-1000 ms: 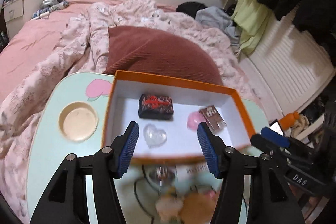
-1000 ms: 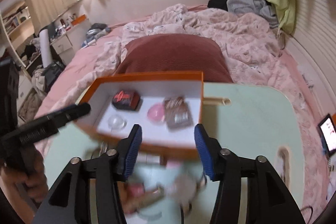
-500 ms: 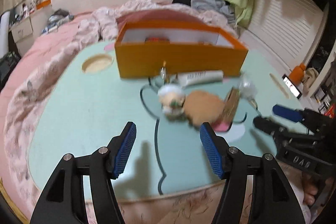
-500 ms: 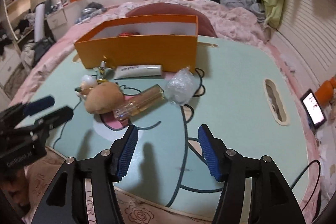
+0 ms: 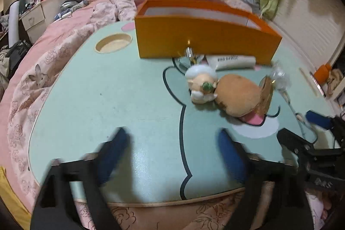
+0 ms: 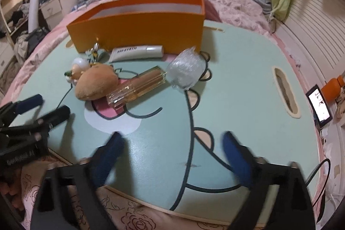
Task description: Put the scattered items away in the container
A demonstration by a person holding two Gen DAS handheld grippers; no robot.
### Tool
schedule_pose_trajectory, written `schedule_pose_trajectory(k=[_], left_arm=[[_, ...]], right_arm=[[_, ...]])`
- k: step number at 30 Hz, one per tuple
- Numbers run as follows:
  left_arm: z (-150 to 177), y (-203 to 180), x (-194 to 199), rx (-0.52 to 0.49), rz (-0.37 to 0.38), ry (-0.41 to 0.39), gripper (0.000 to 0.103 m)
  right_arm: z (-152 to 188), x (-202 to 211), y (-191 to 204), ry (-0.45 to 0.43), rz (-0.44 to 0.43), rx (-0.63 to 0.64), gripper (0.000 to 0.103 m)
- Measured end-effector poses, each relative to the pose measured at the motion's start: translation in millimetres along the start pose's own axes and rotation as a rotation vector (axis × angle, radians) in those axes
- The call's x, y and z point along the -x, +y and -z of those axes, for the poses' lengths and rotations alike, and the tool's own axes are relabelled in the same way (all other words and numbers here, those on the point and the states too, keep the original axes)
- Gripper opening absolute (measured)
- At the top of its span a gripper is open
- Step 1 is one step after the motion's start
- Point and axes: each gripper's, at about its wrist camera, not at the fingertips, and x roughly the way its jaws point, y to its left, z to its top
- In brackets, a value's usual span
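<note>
An orange box (image 5: 204, 40) (image 6: 138, 25) stands at the far side of the mint-green table (image 5: 107, 100). In front of it lie a white tube (image 6: 138, 53), a brown plush toy (image 5: 237, 94) (image 6: 97, 84), a small white-headed figure (image 5: 201, 83), a clear amber bottle (image 6: 138, 85), a clear plastic bundle (image 6: 187, 70) and a small metal charm (image 5: 189, 53). My left gripper (image 5: 172, 135) (image 6: 50, 105) hovers low over the table's near edge. Its jaws are opening with nothing between them. The right gripper (image 6: 172, 137) (image 5: 296, 124) is beside it, jaws also opening and empty.
The table has a round cup hole (image 5: 113, 43) at the far left and a slot (image 6: 285, 92) on the right. A phone (image 6: 320, 107) and an orange bottle (image 6: 333, 87) lie beyond its right edge. Pink bedding surrounds the table.
Both grippers drew back and down from above the box to the table's near edge. Their jaws have spread much wider and are blurred with motion.
</note>
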Motion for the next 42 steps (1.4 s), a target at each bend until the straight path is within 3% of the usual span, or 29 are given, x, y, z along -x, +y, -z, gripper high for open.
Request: schedule_pose_trajectory(k=[6,28,33,36,39,41,42], left_arm=[[4,-3,-3,-0.006,-0.010,0.005,0.102],[4,-3,-3,-0.007,-0.011,0.005,0.102],[0,4,5,0.020,0.047,-0.011,0.102],[-5,12,19,0.037,0.076,-0.053,0.102],[-10,13,29,0.011,0.058,-0.103,0.102],[-15,11,31,-0.009,0.044,-0.129,0.099],[-19,10,31,-0.016,0.044,-0.137,0.097]], right_arm=[[1,-1,0,0.011,-0.002,0.002,0.103],[-4,-5,0,0.038,-0.005,0.006,0.103],[-2,-4,3,0.004,-0.017,0.017,0.102],[3,9,2,-0.077,-0.005,0.003,0.067],[5,25,-2,-0.162,-0.002,-0.016,0.062],[6,28,-5,-0.181,-0.014,-0.033,0.051],[5,28,-6,-0.180,-0.025,-0.042,0.038]])
